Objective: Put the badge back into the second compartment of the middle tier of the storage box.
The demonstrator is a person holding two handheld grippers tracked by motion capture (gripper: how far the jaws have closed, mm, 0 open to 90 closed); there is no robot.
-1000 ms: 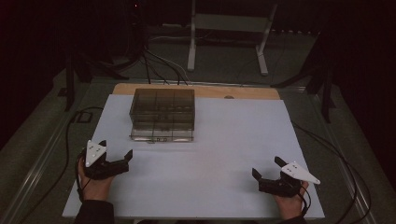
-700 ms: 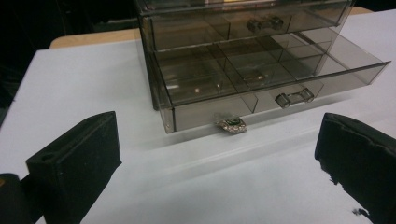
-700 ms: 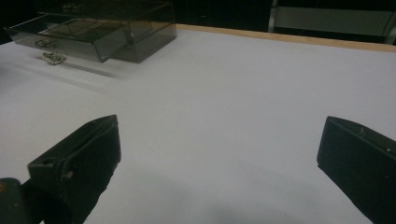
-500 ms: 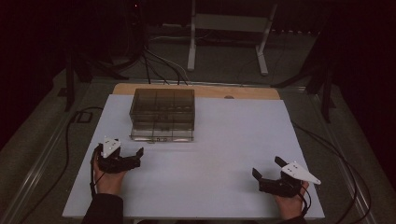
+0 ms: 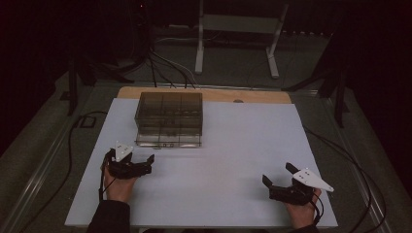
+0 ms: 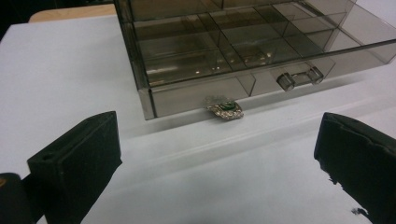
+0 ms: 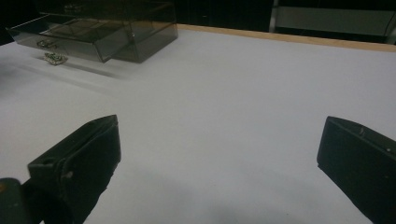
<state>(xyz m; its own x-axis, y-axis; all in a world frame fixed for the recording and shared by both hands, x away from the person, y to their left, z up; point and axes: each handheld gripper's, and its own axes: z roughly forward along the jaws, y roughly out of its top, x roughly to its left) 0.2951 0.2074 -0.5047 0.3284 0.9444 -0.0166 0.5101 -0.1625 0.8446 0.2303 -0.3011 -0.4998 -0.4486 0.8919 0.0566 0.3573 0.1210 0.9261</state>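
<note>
My left claw (image 5: 148,165), jaws apart, has moved forward toward the small jewel (image 6: 226,109) lying at its 12 o'clock against the smoky drawer box (image 5: 169,118), while my right claw (image 5: 278,176) rests apart.

organizer box (image 6: 224,51): smoky clear plastic, glossy | trinket (image 6: 226,108) at box front: shiny metal, green stone | table sheet (image 5: 233,160) under box: matt white, smooth | board edge (image 5: 252,95) behind box: bare wood | left gripper (image 6: 219,154) jaws: matt black

My high view looks down from above; both my gripper views look low across the table, sharing the smoky clear plastic drawer box (image 5: 169,118).
</note>
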